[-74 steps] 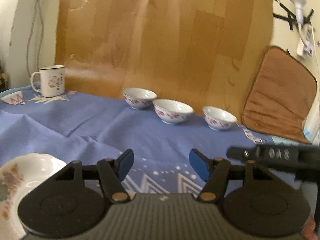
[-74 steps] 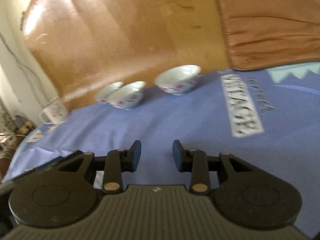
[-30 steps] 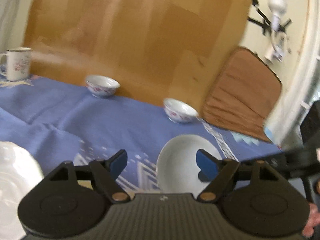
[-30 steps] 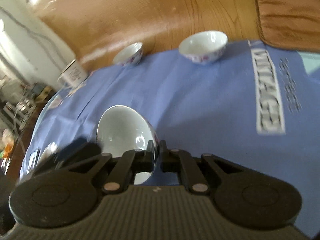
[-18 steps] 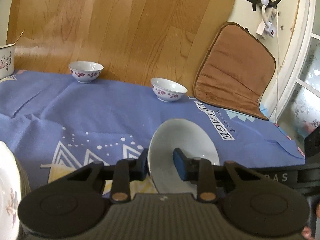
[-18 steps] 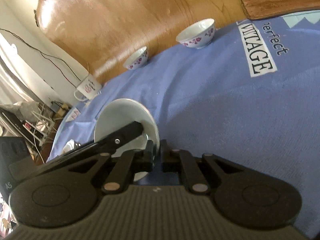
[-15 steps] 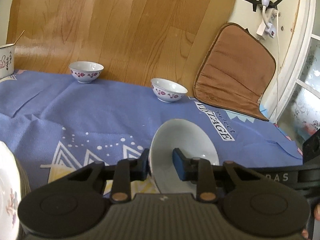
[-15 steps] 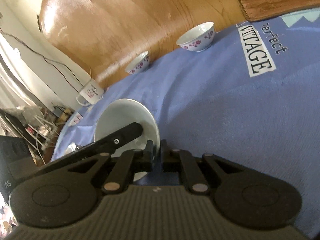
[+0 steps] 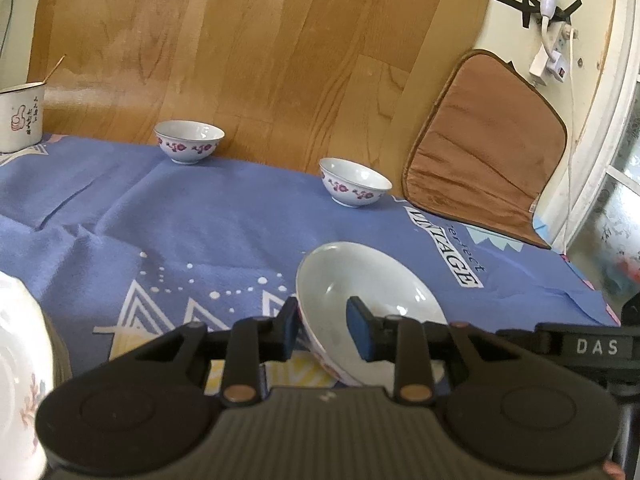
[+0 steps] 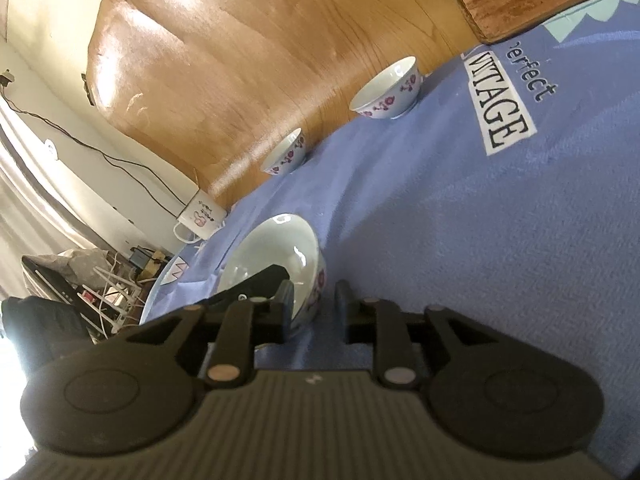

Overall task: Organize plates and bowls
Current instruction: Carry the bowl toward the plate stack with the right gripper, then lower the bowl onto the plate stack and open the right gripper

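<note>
A white bowl with pink flowers [image 9: 372, 284] is tilted just above the blue cloth, its rim between the blue pads of my left gripper [image 9: 323, 330]. The same bowl shows in the right wrist view [image 10: 276, 260]. My right gripper [image 10: 314, 306] has its jaws parted astride the bowl's rim, no longer clamping it. Two matching bowls stand at the back by the wooden board: one on the left [image 9: 189, 142] and one on the right [image 9: 355, 187]. A white flowered plate [image 9: 20, 364] lies at the left edge.
A white enamel mug [image 9: 20, 116] stands at the far left back. A brown cushion [image 9: 484, 144] leans on the wall at the right. The blue cloth [image 9: 200, 224] covers the table; its right edge drops off near the window.
My right gripper carried the middle bowl forward, my left gripper closed on its rim, and now the right jaws have opened off it.
</note>
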`<state>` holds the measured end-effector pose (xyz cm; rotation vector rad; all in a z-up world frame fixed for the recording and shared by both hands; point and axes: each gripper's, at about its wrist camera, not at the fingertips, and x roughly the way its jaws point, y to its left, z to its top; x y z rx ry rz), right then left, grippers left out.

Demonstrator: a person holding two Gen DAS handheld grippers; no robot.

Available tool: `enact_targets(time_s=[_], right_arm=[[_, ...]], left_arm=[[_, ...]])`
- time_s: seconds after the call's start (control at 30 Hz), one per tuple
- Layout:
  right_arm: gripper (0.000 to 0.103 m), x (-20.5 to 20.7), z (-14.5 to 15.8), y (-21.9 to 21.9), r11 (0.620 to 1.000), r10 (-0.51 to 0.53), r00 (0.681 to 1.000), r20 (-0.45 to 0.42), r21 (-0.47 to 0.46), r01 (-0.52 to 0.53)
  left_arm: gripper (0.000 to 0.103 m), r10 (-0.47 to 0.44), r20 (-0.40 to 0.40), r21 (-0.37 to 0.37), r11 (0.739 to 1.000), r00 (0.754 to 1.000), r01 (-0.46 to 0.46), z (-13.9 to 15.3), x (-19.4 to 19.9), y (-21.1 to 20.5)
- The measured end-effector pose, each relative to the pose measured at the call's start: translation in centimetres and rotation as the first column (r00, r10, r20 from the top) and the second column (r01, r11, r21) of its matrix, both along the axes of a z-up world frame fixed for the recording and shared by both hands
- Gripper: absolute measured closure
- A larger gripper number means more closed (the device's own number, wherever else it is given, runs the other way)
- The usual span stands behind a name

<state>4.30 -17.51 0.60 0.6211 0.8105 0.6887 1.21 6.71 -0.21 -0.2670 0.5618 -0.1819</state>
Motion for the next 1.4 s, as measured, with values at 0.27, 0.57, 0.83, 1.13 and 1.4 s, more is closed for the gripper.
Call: enact_targets(time_s=[0.27,0.57,0.83,1.13,1.4], right_arm=[[0.082,-1.3,0.8,1.1,0.995,0.034,0.993,0.115,-0.095,-0.023],[0.085,-2.9,2.9,3.3,0.987,0.100,0.974,0.202,-0.141,-0.072],[0.085,-3.9,5.5,10.4,0.966,0.240,0.933,0.267,-0.163,-0.202],[0.085,-4.7,4.9,15.0,0.932,0.339,0.910,0.241,-0.217,-0.290],[0.085,-4.9,5.1,14.8,0.937,0.318,0.916,0.243,-0.226,-0.266]], left_arm=[[0.082,0.027,0.023,-0.005,1.000,0.999,-0.027,0.2,-0.4,0.3],[0.083,0.122,0.088,-0.057,0.991,0.989,-0.118,3.1,-5.2,3.9],[0.083,0.305,0.074,-0.031,0.952,0.949,-0.304,4.3,-9.5,9.3],[0.083,0.387,0.029,-0.007,0.922,0.921,-0.387,2.9,-10.6,11.5],[0.083,0.346,0.048,-0.003,0.938,0.937,-0.346,3.5,-9.7,10.0]])
